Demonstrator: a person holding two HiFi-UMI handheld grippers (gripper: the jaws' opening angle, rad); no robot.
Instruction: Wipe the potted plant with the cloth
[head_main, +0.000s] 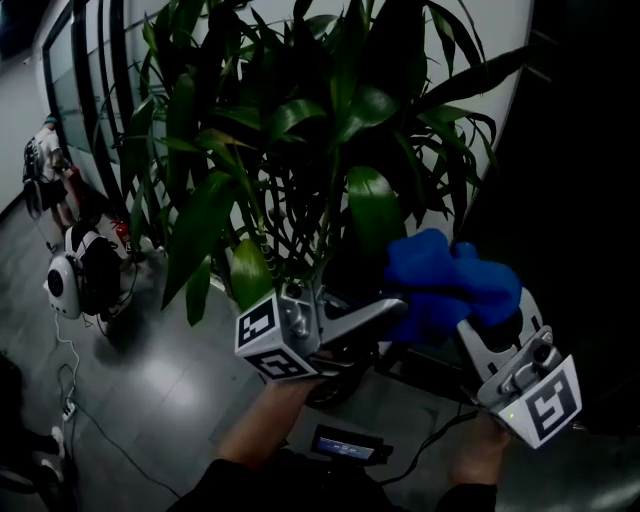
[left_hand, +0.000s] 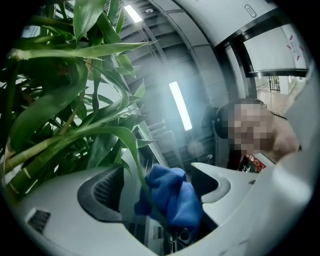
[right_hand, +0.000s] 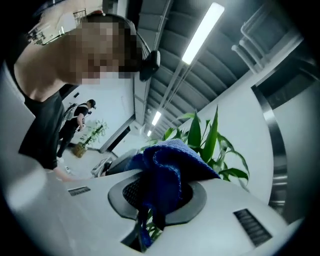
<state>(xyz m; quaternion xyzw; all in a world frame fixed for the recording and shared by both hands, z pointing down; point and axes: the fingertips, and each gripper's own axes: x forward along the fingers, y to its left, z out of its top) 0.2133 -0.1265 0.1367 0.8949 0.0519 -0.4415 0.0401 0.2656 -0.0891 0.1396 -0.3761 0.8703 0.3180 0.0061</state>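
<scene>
Our right tool (head_main: 470, 320) is clenched on the bunched-up blue cloth (head_main: 448, 280), which sits right at the tips of our left tool (head_main: 385, 312). The left tool's jaws are spread apart with a thin leaf (left_hand: 131, 144) of the potted plant (head_main: 290, 130) drooping between them, and we can't tell if it touches either one. The plant rises just beyond and above both tools.

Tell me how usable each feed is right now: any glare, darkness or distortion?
Head view: dim overall, right side near black, pale sheen on the floor, yet the blue cloth reads clearly. Left gripper view: strong fisheye bending, milky haze around the ceiling strip light, plant leaves sharp enough. Right gripper view: fisheye too, cloth close up, soft and shadowed.
</scene>
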